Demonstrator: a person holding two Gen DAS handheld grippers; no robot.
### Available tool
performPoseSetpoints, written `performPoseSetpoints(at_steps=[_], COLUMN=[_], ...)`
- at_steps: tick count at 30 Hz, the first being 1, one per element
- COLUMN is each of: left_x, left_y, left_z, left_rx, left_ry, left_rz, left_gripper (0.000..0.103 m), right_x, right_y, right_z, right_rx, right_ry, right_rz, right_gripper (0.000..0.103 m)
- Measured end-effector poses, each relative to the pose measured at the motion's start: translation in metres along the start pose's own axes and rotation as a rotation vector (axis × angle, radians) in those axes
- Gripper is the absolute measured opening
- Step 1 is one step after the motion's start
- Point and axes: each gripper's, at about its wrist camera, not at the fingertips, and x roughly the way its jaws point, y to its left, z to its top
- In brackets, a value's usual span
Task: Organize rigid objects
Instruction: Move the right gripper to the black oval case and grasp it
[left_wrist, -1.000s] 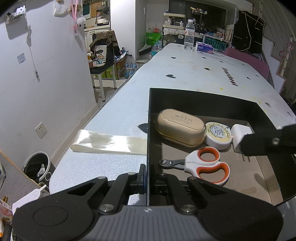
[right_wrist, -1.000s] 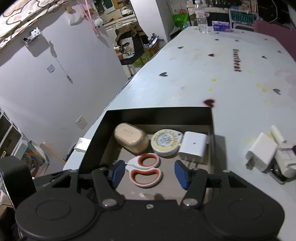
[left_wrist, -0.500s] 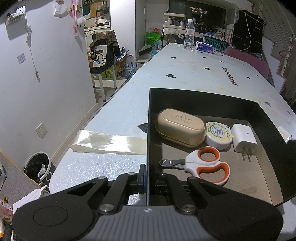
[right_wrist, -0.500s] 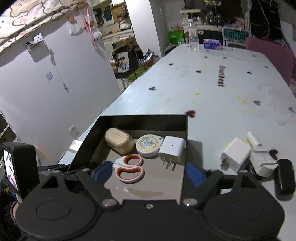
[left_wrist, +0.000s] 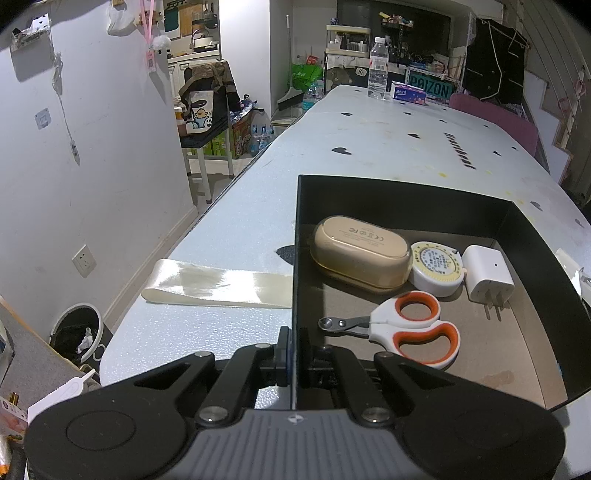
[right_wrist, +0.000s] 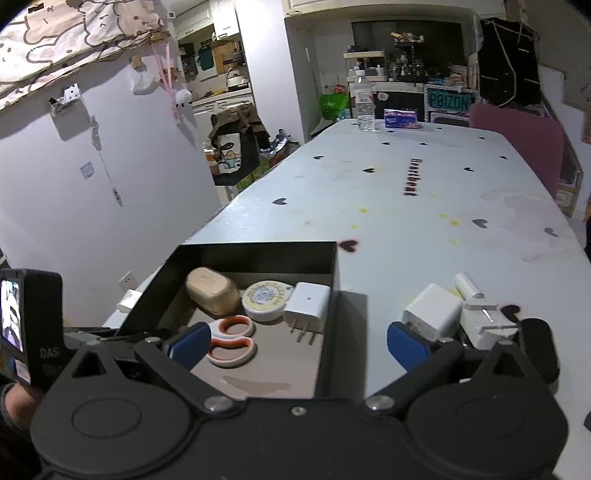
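Black-walled, the box is pinned by the left gripper, jaws clamped on its near-left wall, while the right gripper, jaws wide apart, probably next fetches the white charger just beyond its right jaw on the bench.

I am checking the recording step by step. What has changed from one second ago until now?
The right gripper, open and empty, drew back out of the black box and swung right, toward the white chargers on the table. The left gripper stays clamped on the box wall; the box's contents did not move.
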Motion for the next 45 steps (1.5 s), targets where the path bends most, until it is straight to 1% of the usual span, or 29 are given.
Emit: performPoseSetpoints(at_steps=[6,10,15,19,22,24,26,28,30,31,33,34,35,37,41,43,45], left_x=[0.0,0.0,0.0,0.0,0.0,0.0,0.0,0.0,0.0,0.0,0.0,0.0,0.0,0.0,0.0,0.0,0.0], left_y=[0.0,0.0,0.0,0.0,0.0,0.0,-0.001,-0.001,-0.001,-0.001,-0.001,-0.001,-0.001,-0.001,-0.001,-0.001,-0.001], left_z=[0.0,0.0,0.0,0.0,0.0,0.0,0.0,0.0,0.0,0.0,0.0,0.0,0.0,0.0,0.0,0.0,0.0], left_rx=[0.0,-0.001,0.0,0.0,0.0,0.0,0.0,0.0,0.0,0.0,0.0,0.0,0.0,0.0,0.0,0.0,0.0], left_ry=[0.0,0.0,0.0,0.0,0.0,0.0,0.0,0.0,0.0,0.0,0.0,0.0,0.0,0.0,0.0,0.0,0.0], left_rz=[0.0,-0.001,0.0,0.0,0.0,0.0,0.0,0.0,0.0,0.0,0.0,0.0,0.0,0.0,0.001,0.0,0.0], left_gripper=[0.002,0.002,0.002,0.002,0.002,0.002,0.002,0.002,0.002,0.002,0.002,0.002,0.002,0.002,0.002,0.002,0.002], right_x=[-0.007,-0.009,-0.008,-0.006,-0.004,-0.002,0.0,0.003,0.006,0.008,0.015,0.02,0.024,0.031,0.036,0.035,0.03], right_y=[-0.02,-0.042,-0.077,-0.112,-0.139,-0.154,-0.163,-0.17,-0.172,-0.171,-0.168,-0.167,-0.167,-0.165,-0.162,-0.16,-0.159], right_z=[-0.003,-0.007,-0.01,-0.01,-0.012,-0.015,-0.019,-0.022,-0.024,-0.025,-0.026,-0.027,-0.027,-0.026,-0.023,-0.023,-0.023], right_rx=[0.023,0.042,0.089,0.161,0.24,0.294,0.329,0.356,0.352,0.343,0.32,0.307,0.297,0.271,0.223,0.212,0.213], right_ry=[-0.034,-0.073,-0.087,-0.088,-0.091,-0.092,-0.085,-0.067,-0.053,-0.041,-0.006,0.022,0.043,0.071,0.104,0.111,0.106], right_rz=[-0.048,-0.136,-0.231,-0.301,-0.339,-0.353,-0.366,-0.363,-0.349,-0.346,-0.34,-0.342,-0.356,-0.396,-0.41,-0.401,-0.369], right_gripper=[0.103,0.103,0.102,0.096,0.089,0.083,0.075,0.071,0.07,0.068,0.065,0.061,0.06,0.059,0.059,0.059,0.06])
